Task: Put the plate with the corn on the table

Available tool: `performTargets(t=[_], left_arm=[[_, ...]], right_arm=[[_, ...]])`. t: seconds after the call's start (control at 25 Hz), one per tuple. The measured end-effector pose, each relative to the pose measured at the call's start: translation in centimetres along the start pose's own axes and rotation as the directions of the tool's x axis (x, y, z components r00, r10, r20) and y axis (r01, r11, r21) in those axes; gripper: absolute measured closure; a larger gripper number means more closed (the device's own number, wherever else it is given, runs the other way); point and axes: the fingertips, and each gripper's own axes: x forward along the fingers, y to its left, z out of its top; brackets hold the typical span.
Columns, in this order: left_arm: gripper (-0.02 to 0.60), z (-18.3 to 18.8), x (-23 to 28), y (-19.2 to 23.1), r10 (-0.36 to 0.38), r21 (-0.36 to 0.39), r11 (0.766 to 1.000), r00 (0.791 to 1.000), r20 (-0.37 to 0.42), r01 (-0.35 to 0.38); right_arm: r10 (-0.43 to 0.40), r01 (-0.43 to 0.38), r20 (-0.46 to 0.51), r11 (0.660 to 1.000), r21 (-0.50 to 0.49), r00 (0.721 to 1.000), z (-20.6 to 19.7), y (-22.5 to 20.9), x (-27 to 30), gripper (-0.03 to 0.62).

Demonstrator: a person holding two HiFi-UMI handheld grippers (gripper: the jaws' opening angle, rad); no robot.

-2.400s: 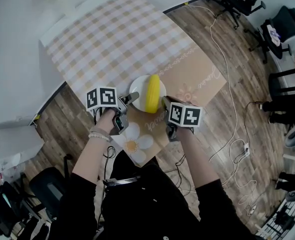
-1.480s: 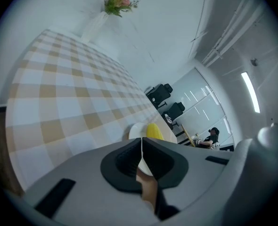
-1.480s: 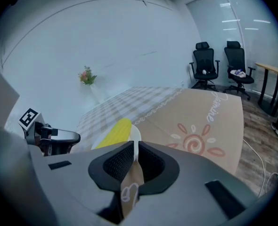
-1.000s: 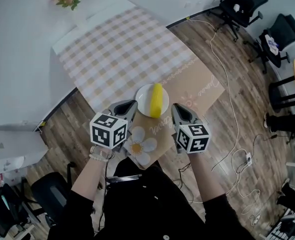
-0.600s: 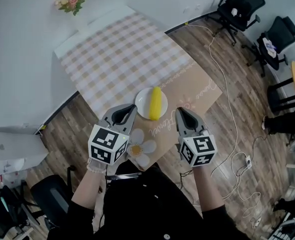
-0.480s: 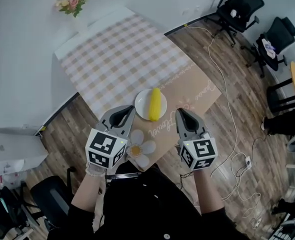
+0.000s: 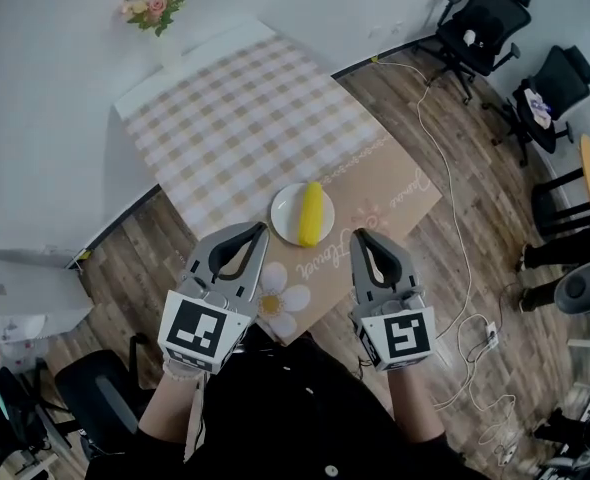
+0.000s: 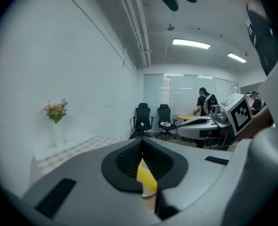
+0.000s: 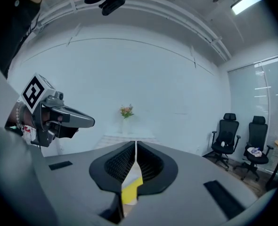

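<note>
A white plate (image 7: 286, 208) with a yellow corn cob (image 7: 311, 214) lies on the brown mat (image 7: 385, 190) at the table's near corner. Both grippers hang above it, on my side of the plate, and neither touches it. The left gripper (image 7: 261, 228) is shut and holds nothing; the right gripper (image 7: 357, 235) is shut too, also without anything in it. In the left gripper view the left gripper (image 8: 142, 141) points almost level, and a sliver of the corn (image 8: 147, 180) shows under the closed jaws. The right gripper (image 9: 135, 144) likewise shows the corn (image 9: 131, 192) far beneath it.
A checked cloth (image 7: 240, 108) covers the table beyond the mat, and a vase of flowers (image 7: 156, 13) stands at its far corner. Black office chairs (image 7: 485, 13) stand at the right. A white cable (image 7: 445, 138) runs over the wooden floor.
The grippers, earlier at the plate's rim on either side, have let go, risen and drawn back towards me. The plate with the corn stays on the mat.
</note>
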Motion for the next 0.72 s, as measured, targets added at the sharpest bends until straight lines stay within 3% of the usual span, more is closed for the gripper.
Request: performTargets(t=[0.48, 0.72], left_arm=[[0.567, 3.5, -1.7, -2.6, 0.008, 0.104, 0.995, 0.999, 0.035, -0.012], [0.566, 4.7, -1.6, 0.8, -0.012, 0.095, 0.995, 0.998, 0.056, 0.006]], right_arm=[[0.031, -0.031, 0.062, 0.999, 0.009, 0.998, 3.5, 1.5, -1.6, 0.549], [0.021, -0.021, 0.079, 1.000, -0.003, 0.997, 6.5, 2.6, 1.8, 0.549]])
